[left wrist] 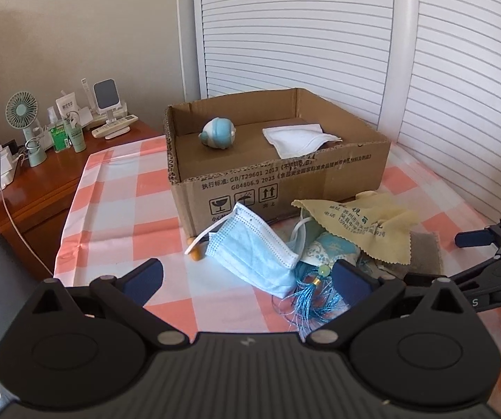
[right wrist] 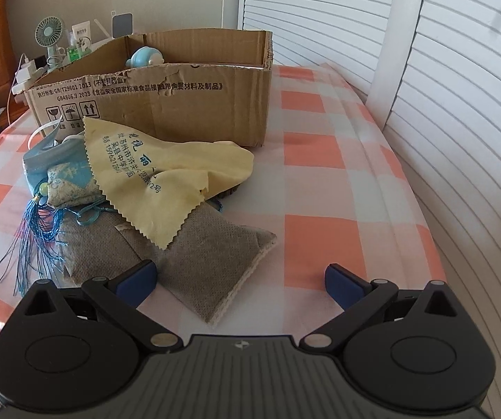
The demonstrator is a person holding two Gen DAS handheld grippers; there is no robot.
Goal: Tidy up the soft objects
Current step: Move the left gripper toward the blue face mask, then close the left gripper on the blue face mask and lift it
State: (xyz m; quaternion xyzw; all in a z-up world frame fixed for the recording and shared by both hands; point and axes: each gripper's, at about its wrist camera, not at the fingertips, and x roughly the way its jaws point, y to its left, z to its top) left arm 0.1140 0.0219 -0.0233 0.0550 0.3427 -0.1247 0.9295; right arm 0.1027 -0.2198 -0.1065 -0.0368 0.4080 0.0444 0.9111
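Two grippers hang over my pink-and-white checked cloth (right wrist: 320,160), both with fingers spread wide and nothing between them. Largest on it is the cardboard box (left wrist: 285,178), open at the top, its printed long side facing me; inside I see a blue-and-white plush toy (left wrist: 216,133) at the left end and a folded white cloth (left wrist: 297,139) toward the right. Just in front of the box lies the heap of soft things. A grey fabric pouch (right wrist: 212,262) sits at the bottom, its long axis running from the heap toward my right gripper (right wrist: 239,281), one corner pointing between its fingers. Draped over it is a yellow lens cloth (right wrist: 156,174) with zigzag edges, one corner pointing down toward me. A blue face mask (left wrist: 250,251) leans at the heap's left, long axis slanting down to the right, straight ahead of my left gripper (left wrist: 247,279). Smallest is a patterned blue sachet (right wrist: 70,185), its tassel (right wrist: 35,241) trailing toward me.
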